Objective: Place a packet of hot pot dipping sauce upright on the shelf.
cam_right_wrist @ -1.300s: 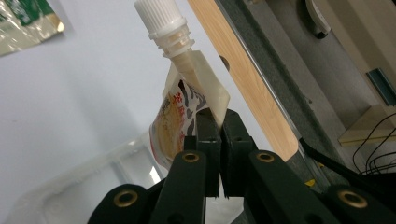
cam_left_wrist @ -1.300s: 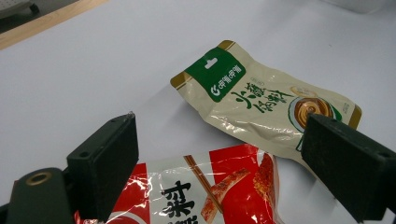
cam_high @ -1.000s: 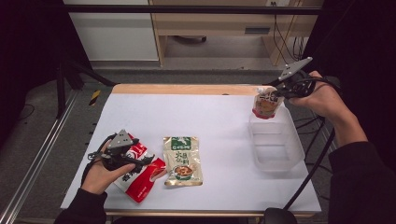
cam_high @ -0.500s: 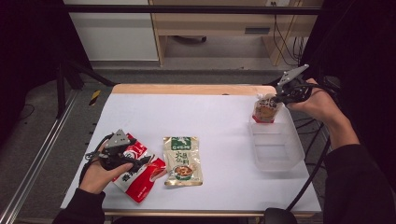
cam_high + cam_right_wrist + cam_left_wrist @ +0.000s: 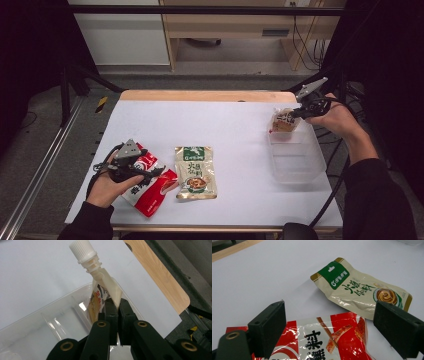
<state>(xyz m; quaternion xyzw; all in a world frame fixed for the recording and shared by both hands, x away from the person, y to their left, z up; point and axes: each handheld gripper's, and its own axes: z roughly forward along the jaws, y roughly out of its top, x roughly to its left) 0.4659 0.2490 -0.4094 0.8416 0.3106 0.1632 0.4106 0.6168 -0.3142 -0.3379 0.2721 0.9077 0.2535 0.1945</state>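
Note:
My right gripper is shut on the top edge of a spouted pouch with a white screw cap. The pouch hangs over the far end of a clear plastic bin at the table's right side, its bottom just inside the rim. At the front left, my left gripper is open, its jaws standing wide over a red snack packet without pressing it. A beige and green pouch lies flat beside the red one.
The white tabletop has a wooden strip along its far edge. Cables trail from both grippers. A metal rail runs along the table's left side, with dark floor beyond.
My right gripper has come down and slightly toward the bin, lowering the spouted pouch to its rim. The left gripper has stayed over the red packet.

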